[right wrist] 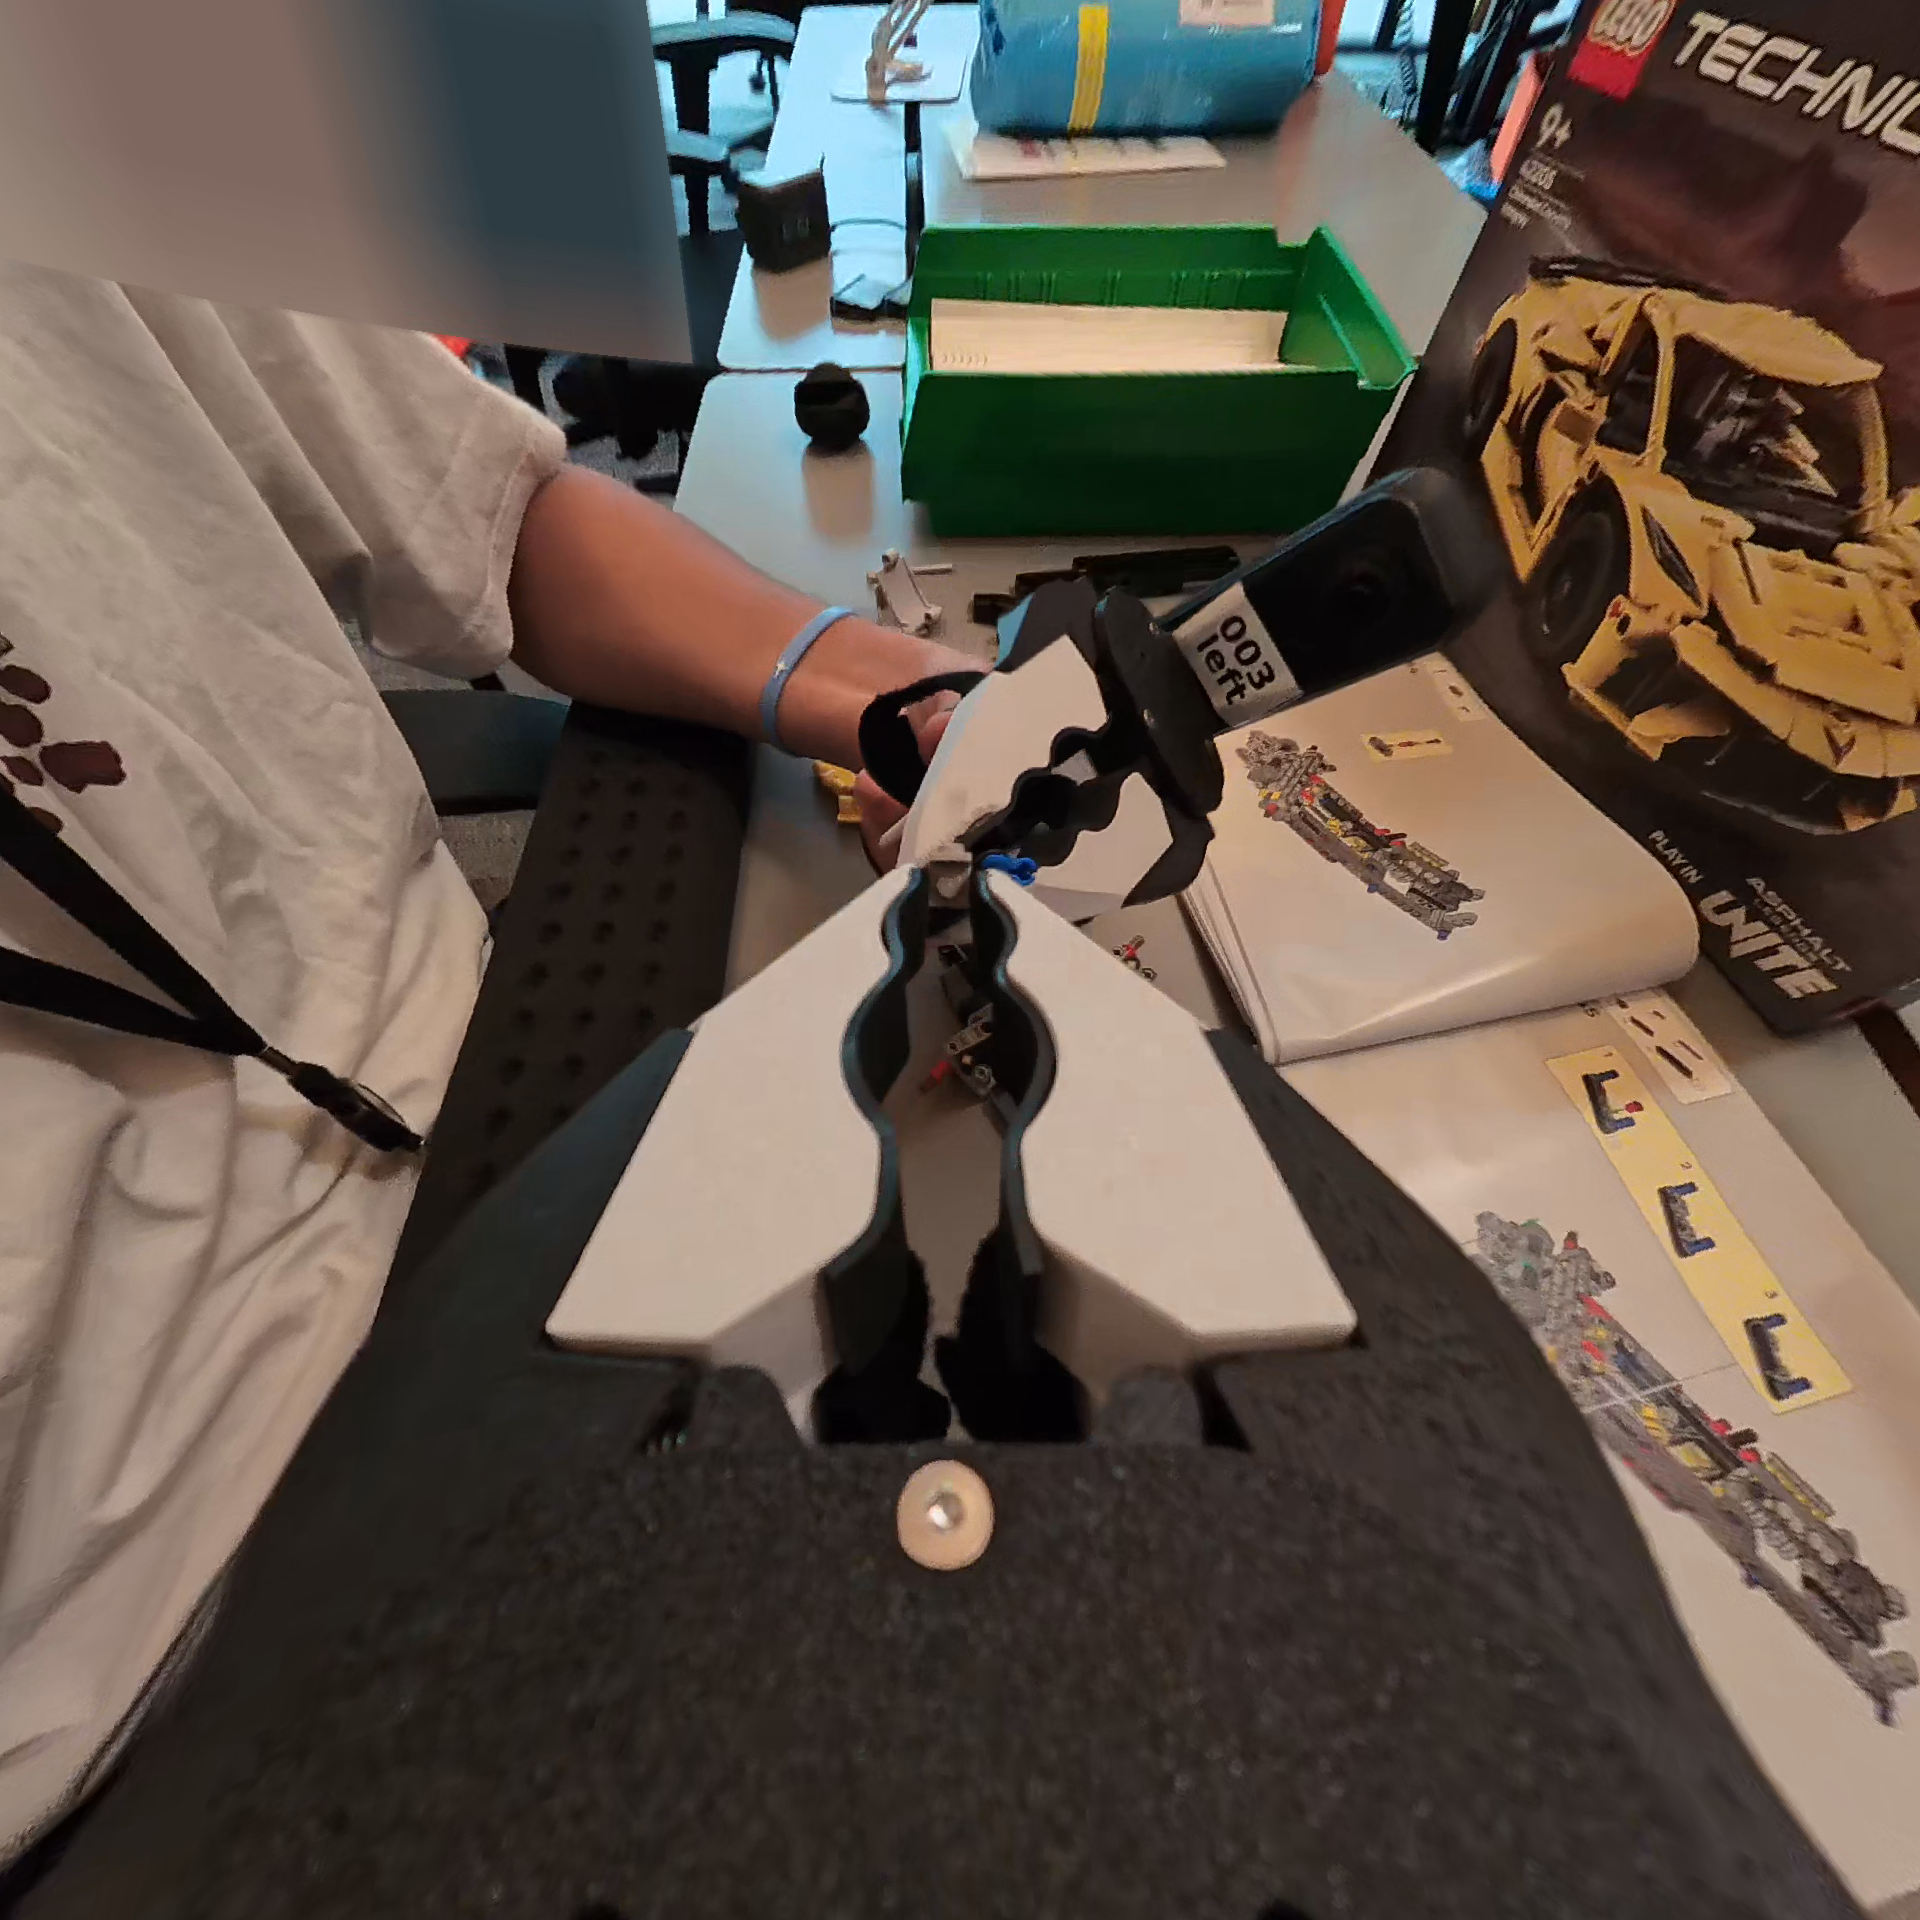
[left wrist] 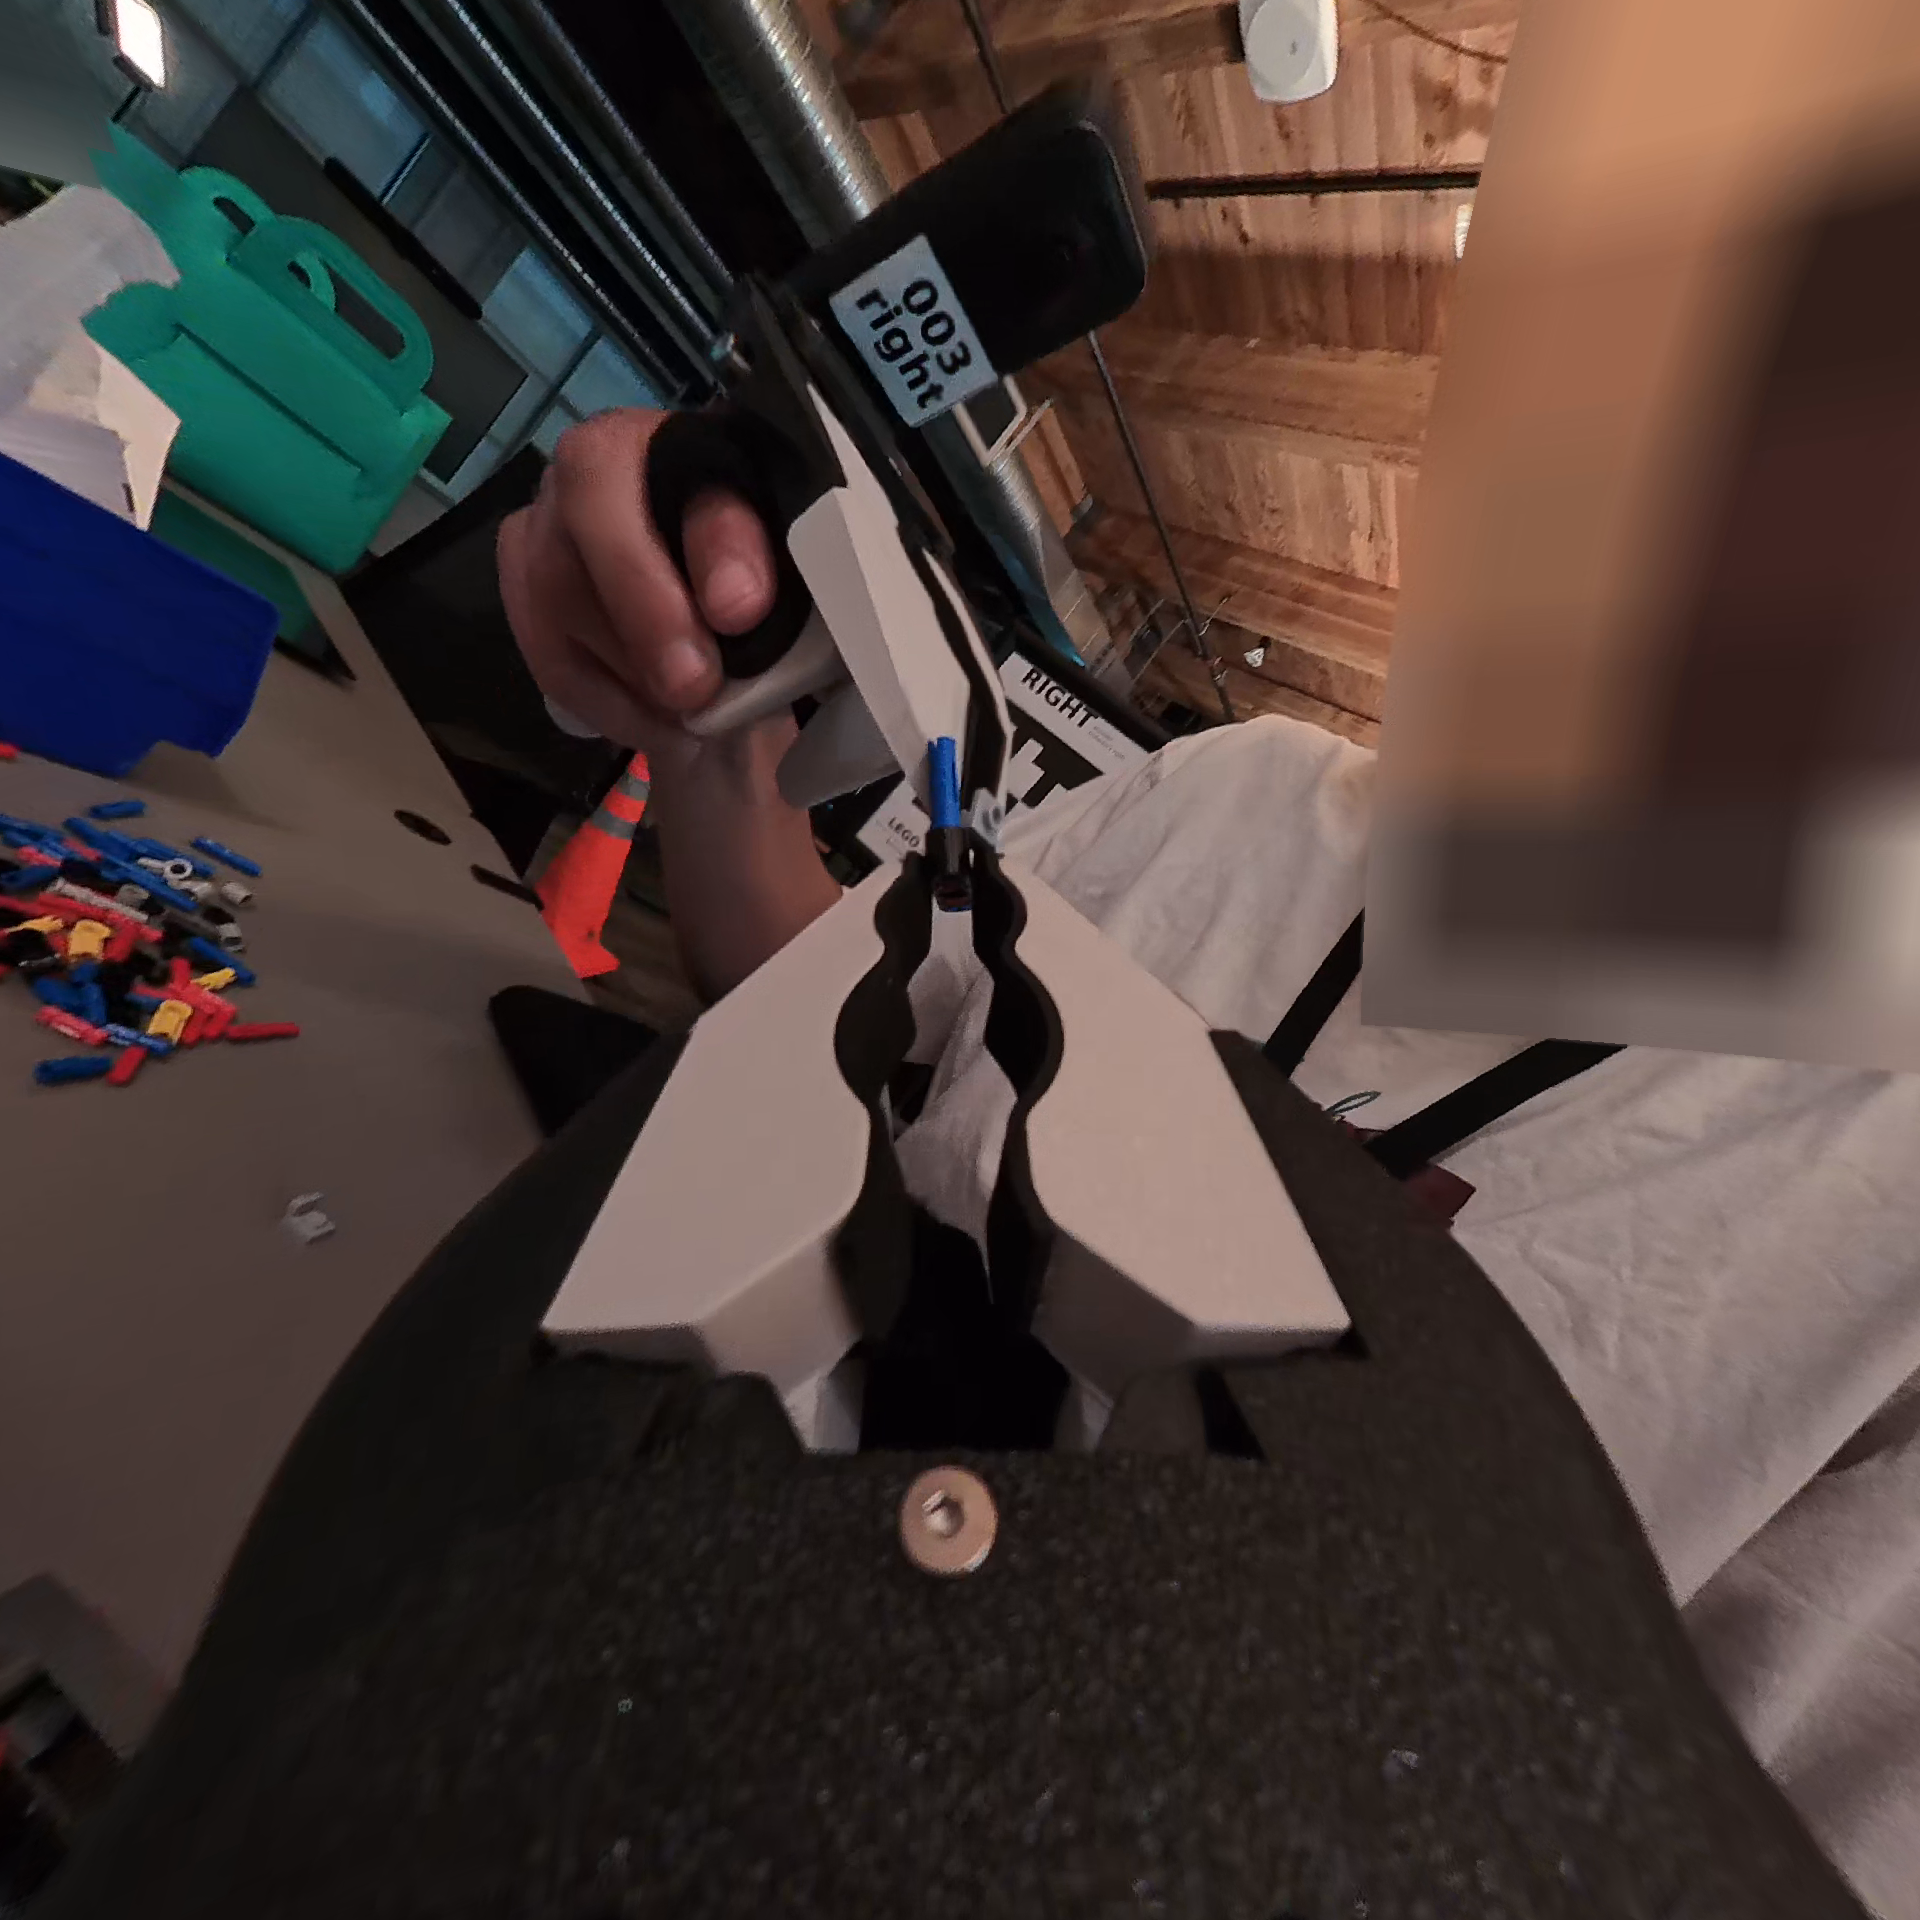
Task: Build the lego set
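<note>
Left wrist view shows the left tongs (left wrist: pixel 954 883) clenched on a blue-and-black peg (left wrist: pixel 943 821), raised off the bench toward the right tongs (right wrist: pixel 951 883), which grasp a small grey piece (right wrist: pixel 948 883) for joining.

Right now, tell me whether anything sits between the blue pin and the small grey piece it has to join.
Nothing visible does. The left tongs pinch the blue pin in its black connector, and the right tongs hold the small grey piece right beside it, tip to tip in mid-air.
</note>
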Demonstrator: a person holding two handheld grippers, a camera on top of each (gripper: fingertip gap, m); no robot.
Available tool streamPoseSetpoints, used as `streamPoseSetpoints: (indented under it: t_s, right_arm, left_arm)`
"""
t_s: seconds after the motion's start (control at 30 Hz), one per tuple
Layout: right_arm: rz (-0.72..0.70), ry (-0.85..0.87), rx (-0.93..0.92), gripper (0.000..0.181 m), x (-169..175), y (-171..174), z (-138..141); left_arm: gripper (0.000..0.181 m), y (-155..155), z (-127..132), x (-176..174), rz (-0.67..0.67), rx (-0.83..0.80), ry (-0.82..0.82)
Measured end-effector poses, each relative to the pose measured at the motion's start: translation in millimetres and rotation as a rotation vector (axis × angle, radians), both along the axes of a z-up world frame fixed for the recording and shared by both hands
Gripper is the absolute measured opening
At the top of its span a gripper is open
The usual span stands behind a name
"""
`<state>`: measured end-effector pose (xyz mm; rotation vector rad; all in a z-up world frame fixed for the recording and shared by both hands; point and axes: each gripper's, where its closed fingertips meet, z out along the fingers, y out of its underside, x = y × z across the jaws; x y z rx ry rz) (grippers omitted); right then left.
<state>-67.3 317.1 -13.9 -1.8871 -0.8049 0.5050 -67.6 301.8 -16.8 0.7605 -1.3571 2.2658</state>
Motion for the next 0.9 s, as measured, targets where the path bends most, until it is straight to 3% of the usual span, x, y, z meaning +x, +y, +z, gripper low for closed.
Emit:
streamPoseSetpoints:
  t_s: [0.03, 0.27, 0.53, 0.77, 0.9]
  right_arm:
    - [0.008, -0.021, -0.005, 0.006, -0.6, 1.1, 2.8]
    - [0.119, -0.122, 0.005, 0.007, -17.6, 4.6, 21.9]
    - [0.119, -0.150, -0.007, 0.012, -21.2, 11.1, 28.1]
    - [-0.004, -0.085, 0.056, 0.019, -3.9, 11.4, 44.0]
    - [-0.162, -0.026, 0.009, 0.019, 7.5, 12.4, 39.4]
  left_arm:
    - [0.006, 1.2, 2.9, -0.5, 0.000, -0.019, -0.006]
    - [0.006, 4.3, 20.9, -13.1, -0.030, -0.109, -0.083]
    - [0.006, 11.8, 28.4, -14.2, -0.006, -0.143, -0.102]
    - [0.006, 10.1, 24.7, -8.1, 0.038, -0.109, -0.096]
    - [0.006, 9.3, 17.1, 2.3, 0.114, -0.048, -0.087]
